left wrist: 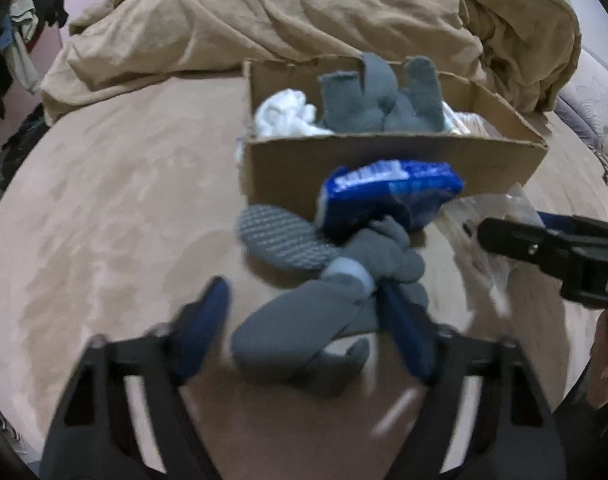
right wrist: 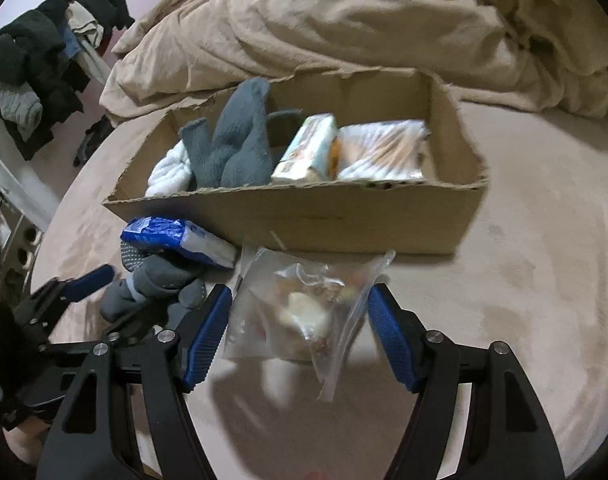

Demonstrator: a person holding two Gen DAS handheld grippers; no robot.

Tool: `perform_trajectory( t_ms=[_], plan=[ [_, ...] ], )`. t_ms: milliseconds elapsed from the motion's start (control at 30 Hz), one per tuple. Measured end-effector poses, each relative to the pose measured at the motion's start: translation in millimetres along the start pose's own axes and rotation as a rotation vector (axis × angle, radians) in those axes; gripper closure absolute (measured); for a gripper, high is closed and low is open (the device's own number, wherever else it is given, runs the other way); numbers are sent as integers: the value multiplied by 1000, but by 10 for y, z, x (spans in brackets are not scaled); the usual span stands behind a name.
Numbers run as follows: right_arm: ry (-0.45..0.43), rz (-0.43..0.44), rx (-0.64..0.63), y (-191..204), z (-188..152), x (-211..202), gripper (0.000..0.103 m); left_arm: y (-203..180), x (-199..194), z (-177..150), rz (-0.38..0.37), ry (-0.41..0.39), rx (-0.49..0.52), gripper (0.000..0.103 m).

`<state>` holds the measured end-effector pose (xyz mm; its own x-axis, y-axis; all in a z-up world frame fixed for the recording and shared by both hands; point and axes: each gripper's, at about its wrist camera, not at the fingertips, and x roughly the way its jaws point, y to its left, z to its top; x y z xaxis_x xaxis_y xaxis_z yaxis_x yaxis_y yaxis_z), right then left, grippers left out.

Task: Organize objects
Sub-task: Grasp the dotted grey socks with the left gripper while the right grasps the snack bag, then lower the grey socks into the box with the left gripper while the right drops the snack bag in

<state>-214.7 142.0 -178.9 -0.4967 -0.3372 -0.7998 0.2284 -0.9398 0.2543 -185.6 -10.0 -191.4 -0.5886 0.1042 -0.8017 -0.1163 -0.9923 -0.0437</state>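
Observation:
An open cardboard box [left wrist: 384, 160] [right wrist: 344, 220] stands on the tan bed. It holds grey socks [left wrist: 380, 100] [right wrist: 235, 140], a white cloth [left wrist: 283, 114] [right wrist: 167, 168] and packets [right wrist: 380, 148]. A grey sock bundle [left wrist: 328, 304] [right wrist: 159, 280] and a blue packet [left wrist: 388, 192] [right wrist: 175, 236] lie in front of the box. My left gripper [left wrist: 304, 320] is open around the sock bundle. My right gripper [right wrist: 299, 324] is open around a clear plastic bag of small items [right wrist: 304, 308]; the bag also shows in the left wrist view [left wrist: 500, 216].
A rumpled tan duvet [left wrist: 304, 20] [right wrist: 364, 20] is piled behind the box. Dark clothes [right wrist: 43, 68] hang on a rack at the left, beyond the bed edge. The right gripper's finger [left wrist: 544, 240] reaches in from the right in the left wrist view.

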Motion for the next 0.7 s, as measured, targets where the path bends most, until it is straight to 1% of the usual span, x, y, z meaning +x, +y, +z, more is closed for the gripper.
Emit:
perform_trajectory(
  t_ms=[33, 100, 133, 167, 200, 267, 300, 400, 567, 700],
  plan=[
    [1, 4, 6, 2, 5, 23, 29, -17, 1, -3, -6, -2, 3, 47],
    [5, 20, 10, 7, 4, 50, 33, -42, -30, -17, -25, -7, 1, 53],
    [6, 23, 9, 12, -7, 46, 36, -51, -45, -33, -36, -3, -1, 58],
    [0, 23, 6, 20, -19, 24, 43, -68, -57, -41, -39, 5, 0, 62],
    [-8, 21, 0, 29, -31, -3, 46, -90, -91, -61, -34, 11, 4, 64],
    [-15, 26, -12, 47, -64, -58, 47, -113, -179, -87, -42, 5, -2, 74],
    [-15, 29, -20, 59, -84, -81, 47, -127, -243, -101, -49, -2, -5, 75],
    [-24, 25, -39, 106, -157, -195, 47, -167, -449, -128, -69, -22, -13, 76],
    [-42, 20, -59, 121, -272, -460, 47, -190, -815, -138, -144, -58, -48, 77],
    [-71, 8, -73, 90, -285, -671, 47, -228, -1003, -44, -197, -80, -70, 77]
  ],
)
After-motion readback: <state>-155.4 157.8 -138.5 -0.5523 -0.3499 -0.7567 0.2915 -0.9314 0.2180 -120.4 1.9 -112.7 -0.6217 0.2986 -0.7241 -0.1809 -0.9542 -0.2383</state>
